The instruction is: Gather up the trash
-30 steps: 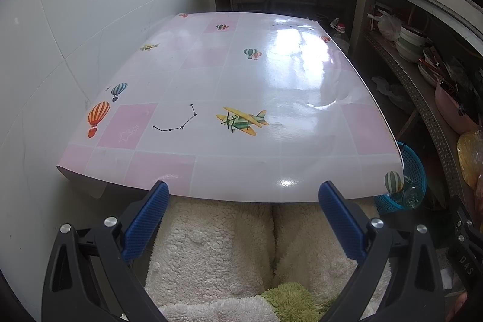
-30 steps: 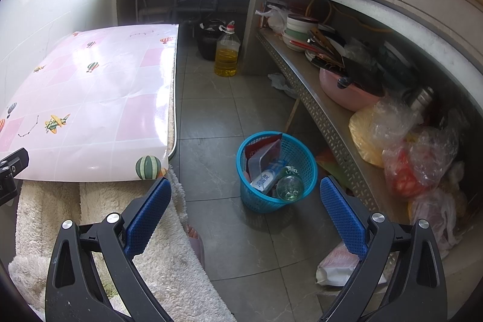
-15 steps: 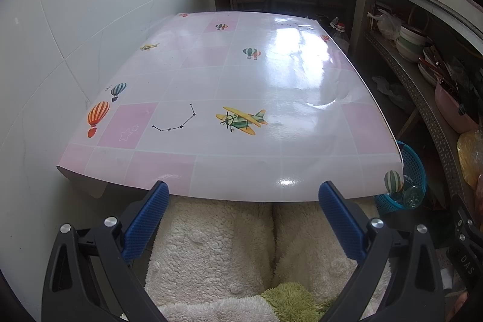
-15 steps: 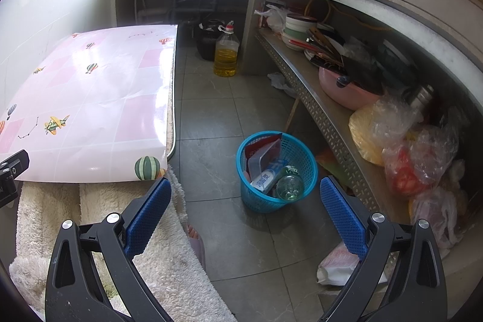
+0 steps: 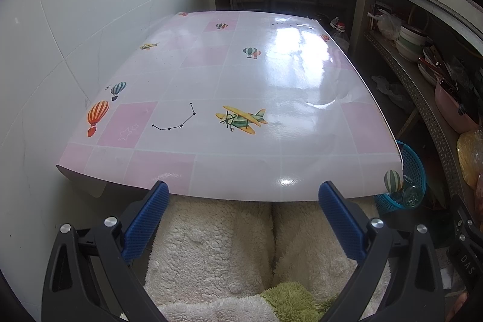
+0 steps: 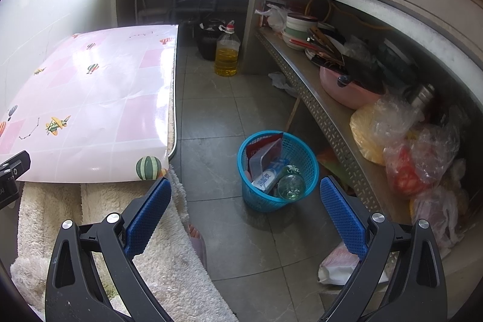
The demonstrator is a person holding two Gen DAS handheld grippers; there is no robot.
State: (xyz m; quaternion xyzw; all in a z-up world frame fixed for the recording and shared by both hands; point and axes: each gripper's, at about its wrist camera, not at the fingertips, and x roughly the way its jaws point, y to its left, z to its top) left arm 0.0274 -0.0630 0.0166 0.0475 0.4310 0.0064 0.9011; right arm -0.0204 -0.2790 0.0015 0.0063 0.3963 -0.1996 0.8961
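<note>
Glossy pink-checked table w/ balloon prints lies bare ahead of the left gripper, fingers spread, empty. Round blue plastic mesh basket, holding wrappers & a bottle, sits between the right gripper fingers, also spread. Collecting looks finished; next, prob. scan the floor for strays.
</note>
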